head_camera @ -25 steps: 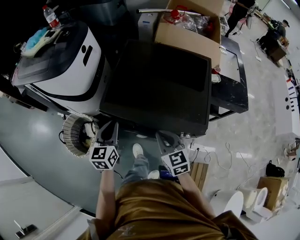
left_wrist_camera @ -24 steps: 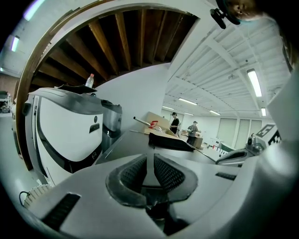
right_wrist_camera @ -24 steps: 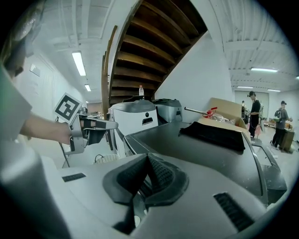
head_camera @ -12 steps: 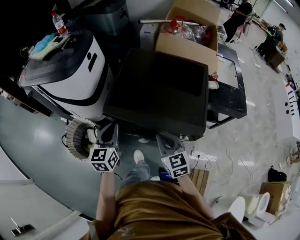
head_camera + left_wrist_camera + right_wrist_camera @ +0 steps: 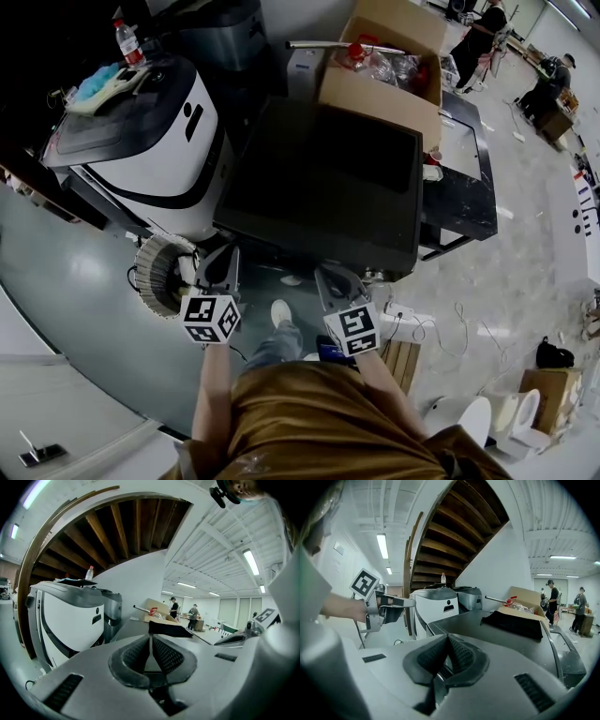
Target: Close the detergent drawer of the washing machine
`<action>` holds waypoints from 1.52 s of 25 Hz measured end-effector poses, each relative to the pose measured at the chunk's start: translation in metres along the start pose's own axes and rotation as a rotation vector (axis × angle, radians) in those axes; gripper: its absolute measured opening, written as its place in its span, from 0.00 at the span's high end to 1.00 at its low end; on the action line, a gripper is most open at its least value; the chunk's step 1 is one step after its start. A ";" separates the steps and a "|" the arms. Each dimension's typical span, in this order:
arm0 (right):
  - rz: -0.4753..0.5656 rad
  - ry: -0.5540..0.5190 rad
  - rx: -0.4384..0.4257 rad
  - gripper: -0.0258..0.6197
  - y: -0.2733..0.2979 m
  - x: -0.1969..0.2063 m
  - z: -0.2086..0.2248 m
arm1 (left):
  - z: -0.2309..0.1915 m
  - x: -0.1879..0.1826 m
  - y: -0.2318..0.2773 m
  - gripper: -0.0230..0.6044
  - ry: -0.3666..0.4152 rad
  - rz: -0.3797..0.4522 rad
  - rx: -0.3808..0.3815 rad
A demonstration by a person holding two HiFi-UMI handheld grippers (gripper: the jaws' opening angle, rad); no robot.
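Note:
The dark washing machine (image 5: pixel 323 183) fills the middle of the head view, seen from above; its front face and the detergent drawer are hidden under its near top edge. My left gripper (image 5: pixel 225 255) hangs just in front of that edge at the left corner, jaws shut on nothing. My right gripper (image 5: pixel 331 275) is held beside it, further right, also shut and empty. In the left gripper view the pads (image 5: pixel 161 654) are pressed together, with the machine's flat top (image 5: pixel 133 629) beyond. The right gripper view shows shut pads (image 5: pixel 459 654) and the left gripper (image 5: pixel 401 603) off to the left.
A white and black appliance (image 5: pixel 141 141) stands left of the machine, with a water bottle (image 5: pixel 128 42) on it. A cardboard box (image 5: pixel 384 66) sits behind, a black table (image 5: pixel 469 178) to the right, a coiled hose (image 5: pixel 155 277) on the floor. A black cloth (image 5: pixel 520 620) lies on the machine's top.
The head view has drifted slightly. Both grippers stay shut and almost in the same place in front of the machine. The person's foot below has shifted a little.

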State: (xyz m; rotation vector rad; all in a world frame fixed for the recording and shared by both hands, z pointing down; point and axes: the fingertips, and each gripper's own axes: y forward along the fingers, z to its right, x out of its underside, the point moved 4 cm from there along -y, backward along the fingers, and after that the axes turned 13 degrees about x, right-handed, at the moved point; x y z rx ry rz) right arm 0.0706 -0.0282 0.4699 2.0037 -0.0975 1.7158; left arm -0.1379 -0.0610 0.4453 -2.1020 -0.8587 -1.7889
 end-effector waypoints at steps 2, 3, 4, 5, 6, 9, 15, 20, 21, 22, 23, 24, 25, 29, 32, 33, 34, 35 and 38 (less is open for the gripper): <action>0.002 -0.005 -0.001 0.94 0.001 0.000 -0.003 | -0.001 0.001 -0.003 0.89 -0.003 -0.001 -0.003; 0.003 -0.008 0.000 0.94 0.001 0.001 -0.003 | -0.002 0.002 -0.003 0.89 -0.005 -0.002 -0.003; 0.002 -0.009 0.001 0.94 0.001 0.001 -0.003 | -0.002 0.002 -0.003 0.89 -0.007 -0.004 -0.003; -0.001 -0.010 0.002 0.94 0.001 0.001 -0.003 | -0.002 0.002 -0.003 0.89 -0.008 -0.005 -0.002; -0.002 -0.010 0.003 0.94 0.001 0.002 -0.003 | -0.003 0.002 -0.004 0.90 -0.008 -0.005 -0.001; -0.003 -0.015 0.005 0.94 0.002 0.001 -0.004 | -0.003 0.002 -0.004 0.89 -0.010 -0.003 0.001; -0.021 -0.027 -0.007 0.94 0.002 0.000 -0.012 | -0.007 0.007 -0.006 0.89 0.000 -0.017 -0.004; -0.020 -0.020 -0.007 0.94 0.002 0.001 -0.012 | -0.008 0.011 -0.008 0.90 -0.006 -0.024 -0.006; -0.020 -0.021 -0.007 0.94 0.002 0.002 -0.012 | -0.007 0.011 -0.008 0.90 -0.007 -0.024 -0.006; -0.019 -0.022 -0.008 0.94 0.002 0.003 -0.012 | -0.007 0.012 -0.008 0.90 -0.008 -0.025 -0.007; -0.016 -0.024 -0.009 0.94 0.002 0.004 -0.013 | -0.008 0.012 -0.008 0.90 -0.007 -0.026 -0.008; -0.013 -0.026 -0.011 0.94 0.002 0.003 -0.014 | -0.008 0.013 -0.008 0.90 -0.005 -0.027 -0.010; -0.009 -0.027 -0.013 0.94 0.002 0.001 -0.014 | -0.008 0.013 -0.009 0.90 -0.004 -0.028 -0.013; -0.008 -0.029 -0.014 0.94 0.001 -0.001 -0.015 | -0.010 0.014 -0.011 0.90 -0.013 -0.027 -0.022; -0.011 -0.028 -0.012 0.94 0.002 0.001 -0.014 | -0.012 0.015 -0.011 0.90 -0.015 -0.029 -0.023; -0.012 -0.028 -0.013 0.94 0.002 0.001 -0.014 | -0.012 0.015 -0.011 0.90 -0.016 -0.029 -0.023; -0.012 -0.028 -0.014 0.94 0.003 0.001 -0.014 | -0.012 0.015 -0.010 0.90 -0.016 -0.030 -0.023; -0.013 -0.028 -0.015 0.94 0.003 0.001 -0.015 | -0.012 0.016 -0.010 0.90 -0.015 -0.031 -0.022; -0.014 -0.028 -0.018 0.94 0.003 0.001 -0.015 | -0.011 0.016 -0.010 0.90 -0.014 -0.032 -0.021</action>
